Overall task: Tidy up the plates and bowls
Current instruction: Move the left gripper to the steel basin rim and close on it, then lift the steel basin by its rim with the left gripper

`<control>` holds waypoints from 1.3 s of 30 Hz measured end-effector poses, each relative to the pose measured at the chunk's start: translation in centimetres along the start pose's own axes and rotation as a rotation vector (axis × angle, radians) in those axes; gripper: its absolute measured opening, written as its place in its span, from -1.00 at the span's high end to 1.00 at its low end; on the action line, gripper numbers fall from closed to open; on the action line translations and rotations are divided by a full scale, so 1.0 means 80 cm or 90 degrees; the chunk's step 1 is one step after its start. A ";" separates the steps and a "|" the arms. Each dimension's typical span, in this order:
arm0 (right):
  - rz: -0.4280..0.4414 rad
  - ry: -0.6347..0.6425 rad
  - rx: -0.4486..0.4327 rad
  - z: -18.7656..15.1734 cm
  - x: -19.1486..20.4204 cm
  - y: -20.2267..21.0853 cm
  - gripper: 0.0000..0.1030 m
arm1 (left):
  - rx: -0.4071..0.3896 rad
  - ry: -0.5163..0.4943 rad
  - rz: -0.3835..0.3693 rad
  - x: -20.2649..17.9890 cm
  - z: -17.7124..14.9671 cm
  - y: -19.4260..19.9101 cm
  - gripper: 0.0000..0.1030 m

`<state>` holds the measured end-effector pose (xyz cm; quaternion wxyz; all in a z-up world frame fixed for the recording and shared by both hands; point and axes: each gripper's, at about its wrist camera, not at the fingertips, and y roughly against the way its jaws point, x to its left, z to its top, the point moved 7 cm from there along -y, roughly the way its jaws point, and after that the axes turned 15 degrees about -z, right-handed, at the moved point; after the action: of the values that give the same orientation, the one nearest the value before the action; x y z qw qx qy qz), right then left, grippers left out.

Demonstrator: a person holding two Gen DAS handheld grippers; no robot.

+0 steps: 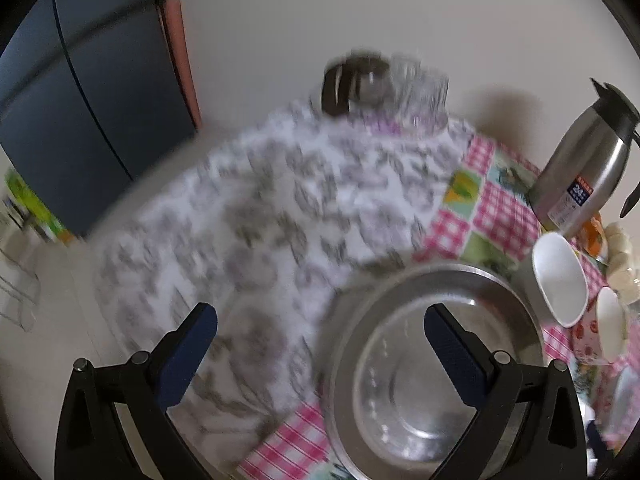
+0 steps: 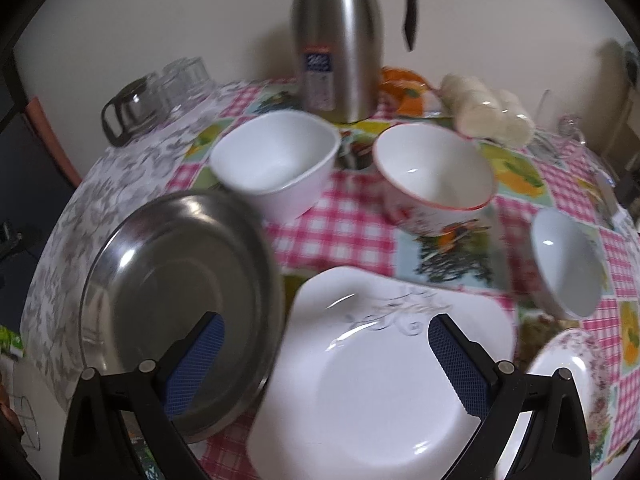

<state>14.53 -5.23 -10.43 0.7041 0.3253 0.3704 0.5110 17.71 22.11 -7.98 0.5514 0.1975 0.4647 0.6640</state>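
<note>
Two grippers, left and right, hold jaws spread and empty above the steel plate; the square white plate lies just beside it, best gripped squarely by its rim.

Only readable mark: "24" in white on a dark blue label with a red strip on top, stuck low on the steel thermos jug. Smaller print under it is too fine to read. In the right wrist view the same label on the jug is blurred, nothing legible.
</note>
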 end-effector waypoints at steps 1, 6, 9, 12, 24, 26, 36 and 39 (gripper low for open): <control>0.005 0.004 0.005 -0.003 0.006 -0.003 -1.00 | 0.013 0.013 -0.012 0.003 -0.004 -0.007 -1.00; 0.023 0.013 0.019 -0.012 0.022 -0.012 -0.99 | 0.078 0.066 -0.009 0.016 -0.029 -0.044 -1.00; 0.028 0.016 0.022 -0.015 0.028 -0.014 -0.84 | 0.105 0.064 -0.002 0.014 -0.043 -0.064 -0.99; 0.040 0.017 0.027 -0.016 0.032 -0.016 -0.73 | 0.126 0.075 -0.017 0.011 -0.054 -0.081 -0.73; 0.060 0.007 0.035 -0.018 0.032 -0.012 -0.42 | 0.127 0.124 -0.033 0.027 -0.074 -0.088 0.32; 0.061 0.007 0.035 -0.018 0.032 -0.012 -0.40 | 0.116 0.136 -0.018 0.035 -0.074 -0.081 0.32; 0.093 0.032 0.036 -0.020 0.050 -0.006 -0.09 | 0.076 0.232 0.010 0.092 -0.078 -0.059 0.31; 0.101 0.044 0.036 -0.022 0.060 -0.009 0.03 | 0.077 0.247 0.002 0.099 -0.082 -0.057 0.28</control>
<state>14.35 -0.66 -12.87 0.6385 0.3559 0.3820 0.5654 12.61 26.59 -16.97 0.4375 0.0992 0.6012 0.6613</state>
